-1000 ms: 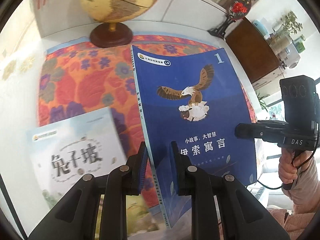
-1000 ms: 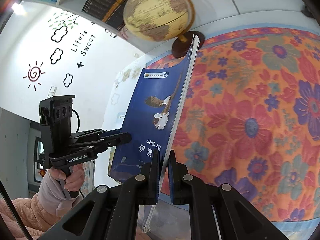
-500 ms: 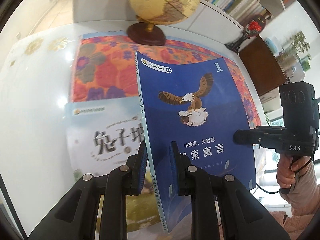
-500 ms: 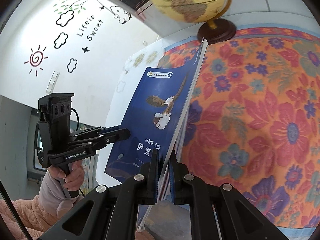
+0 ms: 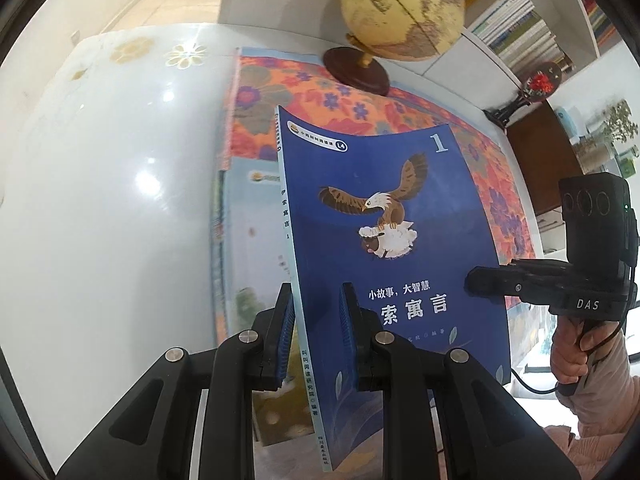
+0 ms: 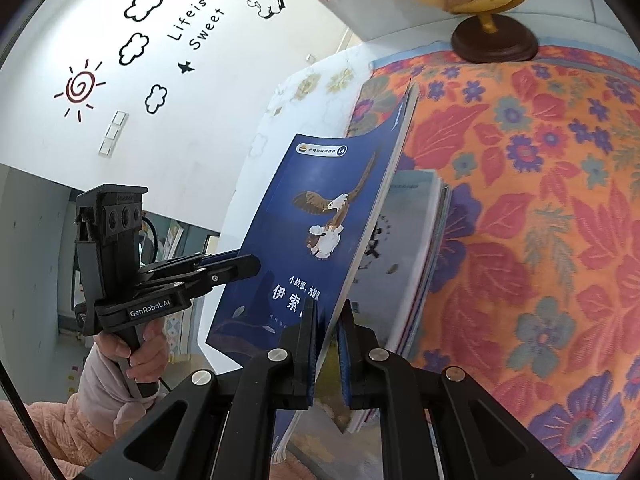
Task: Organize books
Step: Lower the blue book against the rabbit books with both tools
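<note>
A blue book with an eagle on its cover is held in the air by both grippers. My left gripper is shut on its spine edge. My right gripper is shut on its open edge; it also shows in the left wrist view. The left gripper shows in the right wrist view. The book hangs over a pale book stack lying on the flowered cloth. The stack also shows in the right wrist view.
A globe on a dark wooden base stands at the far end of the cloth. The white glossy tabletop spreads to the left. Bookshelves and a brown cabinet stand behind to the right.
Both grippers have carried the blue book to the left. It now covers most of the pale book, whose title was visible before.
</note>
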`<state>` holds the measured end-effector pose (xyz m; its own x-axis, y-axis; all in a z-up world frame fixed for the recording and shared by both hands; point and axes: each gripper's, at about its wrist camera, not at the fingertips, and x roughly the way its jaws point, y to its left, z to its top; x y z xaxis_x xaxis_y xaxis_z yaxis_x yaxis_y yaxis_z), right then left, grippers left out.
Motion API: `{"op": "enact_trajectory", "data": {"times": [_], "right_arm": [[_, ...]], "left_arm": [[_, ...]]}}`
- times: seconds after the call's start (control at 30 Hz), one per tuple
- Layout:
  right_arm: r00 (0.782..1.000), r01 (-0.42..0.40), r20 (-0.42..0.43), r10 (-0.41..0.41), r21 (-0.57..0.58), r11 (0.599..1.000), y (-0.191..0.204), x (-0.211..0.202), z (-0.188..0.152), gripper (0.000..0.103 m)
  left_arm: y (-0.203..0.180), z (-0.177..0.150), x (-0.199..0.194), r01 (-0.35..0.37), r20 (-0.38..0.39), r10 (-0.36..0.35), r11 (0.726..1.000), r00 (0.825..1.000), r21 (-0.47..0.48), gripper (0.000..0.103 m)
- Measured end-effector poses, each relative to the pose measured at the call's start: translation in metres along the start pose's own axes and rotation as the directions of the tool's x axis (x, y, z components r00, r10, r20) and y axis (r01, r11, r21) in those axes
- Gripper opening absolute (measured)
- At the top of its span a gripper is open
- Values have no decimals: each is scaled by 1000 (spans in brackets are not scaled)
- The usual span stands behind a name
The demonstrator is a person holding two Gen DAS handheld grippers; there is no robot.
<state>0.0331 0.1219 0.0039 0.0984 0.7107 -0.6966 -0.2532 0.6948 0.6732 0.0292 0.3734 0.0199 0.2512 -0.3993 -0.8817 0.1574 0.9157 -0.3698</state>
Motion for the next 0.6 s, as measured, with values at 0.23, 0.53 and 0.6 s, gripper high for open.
{"op": "enact_trajectory", "data": {"times": [0.23, 0.53, 0.6], "right_arm": [[1000, 8, -30, -7, 6, 1000, 2, 18, -1, 9], [998, 22, -54, -20, 41, 999, -3, 31, -1, 9], [998, 24, -63, -20, 54, 998, -7, 35, -1, 9]], "left_arm": [[14, -8, 5, -3, -13, 3, 1000, 1000, -28, 18], [21, -11, 12, 5, -30, -6, 999, 1000, -43, 18], [25, -12, 14, 5, -35, -7, 998, 999, -56, 18]]}}
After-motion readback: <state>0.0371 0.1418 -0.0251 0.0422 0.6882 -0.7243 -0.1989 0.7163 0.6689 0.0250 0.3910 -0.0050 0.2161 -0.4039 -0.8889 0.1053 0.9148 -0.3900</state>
